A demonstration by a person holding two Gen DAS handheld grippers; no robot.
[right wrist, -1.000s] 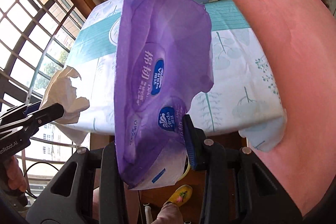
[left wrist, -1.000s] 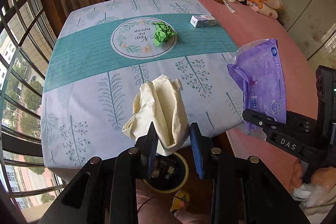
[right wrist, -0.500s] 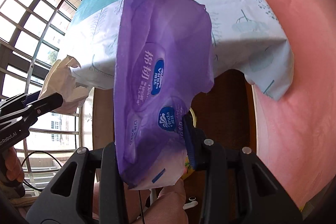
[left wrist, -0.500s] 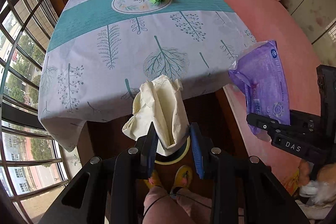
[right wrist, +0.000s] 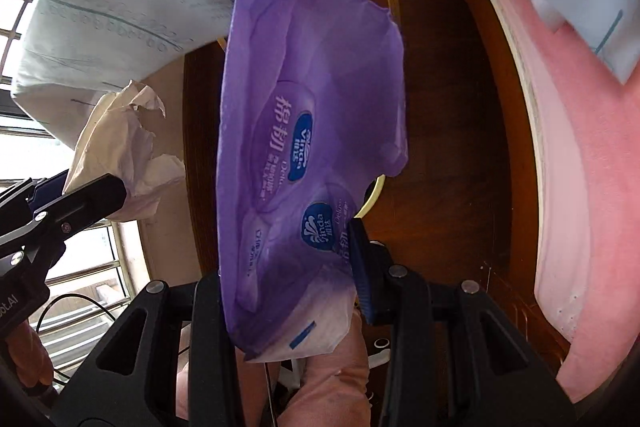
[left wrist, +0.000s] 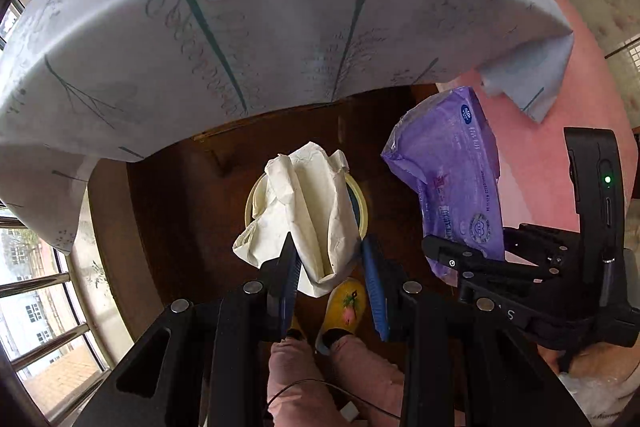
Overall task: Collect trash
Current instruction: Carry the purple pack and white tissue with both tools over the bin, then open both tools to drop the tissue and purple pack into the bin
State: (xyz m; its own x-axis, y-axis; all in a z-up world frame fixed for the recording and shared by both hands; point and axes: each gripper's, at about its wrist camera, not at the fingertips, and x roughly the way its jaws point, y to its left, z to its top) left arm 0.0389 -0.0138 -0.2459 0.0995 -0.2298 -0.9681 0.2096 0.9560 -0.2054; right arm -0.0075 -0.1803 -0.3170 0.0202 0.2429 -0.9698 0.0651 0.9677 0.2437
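My left gripper is shut on a crumpled cream tissue and hangs right above a small yellow-rimmed bin on the dark wooden floor. The tissue hides most of the bin's mouth. To its right, my right gripper is shut on an empty purple tissue-pack wrapper. In the right wrist view the wrapper fills the middle and hides one finger of the right gripper. A sliver of the bin rim shows behind it. The left gripper with the tissue is at the left.
The tablecloth's hanging edge overhangs just beyond the bin. A pink bed borders the right side. A person's pink trouser legs and a yellow slipper are below the grippers. Window bars stand at the left.
Both grippers have pulled back off the table and tipped downward, still holding their loads. The tabletop has left view; the floor and the bin now lie below the tissue.
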